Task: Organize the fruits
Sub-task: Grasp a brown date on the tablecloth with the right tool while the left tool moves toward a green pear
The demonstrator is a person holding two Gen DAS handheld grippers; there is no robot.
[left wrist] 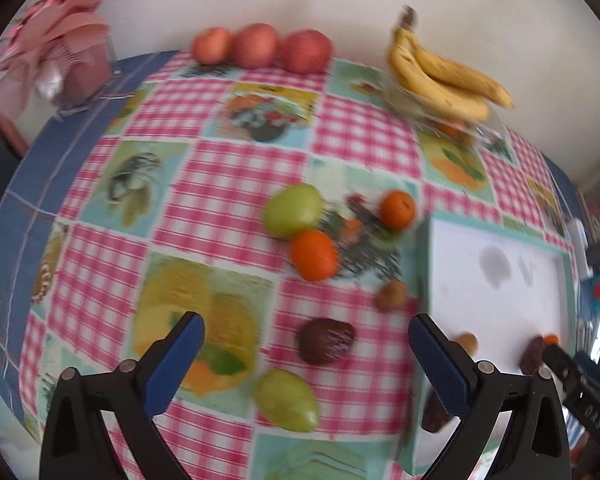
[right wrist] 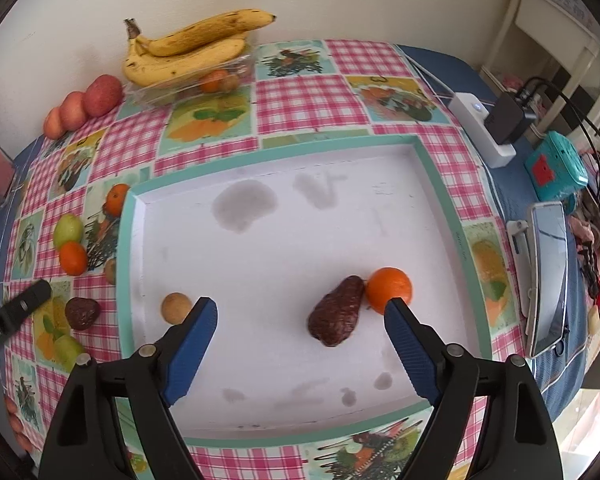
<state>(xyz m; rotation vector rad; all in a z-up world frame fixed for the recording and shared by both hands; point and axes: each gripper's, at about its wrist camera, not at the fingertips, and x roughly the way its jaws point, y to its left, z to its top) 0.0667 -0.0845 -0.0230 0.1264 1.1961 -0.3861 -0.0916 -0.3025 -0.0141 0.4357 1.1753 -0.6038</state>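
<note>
Both claws, left gripper (left wrist: 306, 342) and right gripper (right wrist: 300, 320), gape wide and empty; tray (right wrist: 440, 184) holds three fruits, with roughly six loose fruits left on tablecloth (left wrist: 236, 168).

Black gripper frames, blue ribbed fingers (right wrist: 194, 350), silver screws

tablecloth (right wrist: 308, 100): glossy checked plastic | tray (right wrist: 284, 240): matt white | orange (right wrist: 389, 290): glossy

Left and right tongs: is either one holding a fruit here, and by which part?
Nothing is held. The left tongs and the right tongs are both open, with no fruit between the fingers.
</note>
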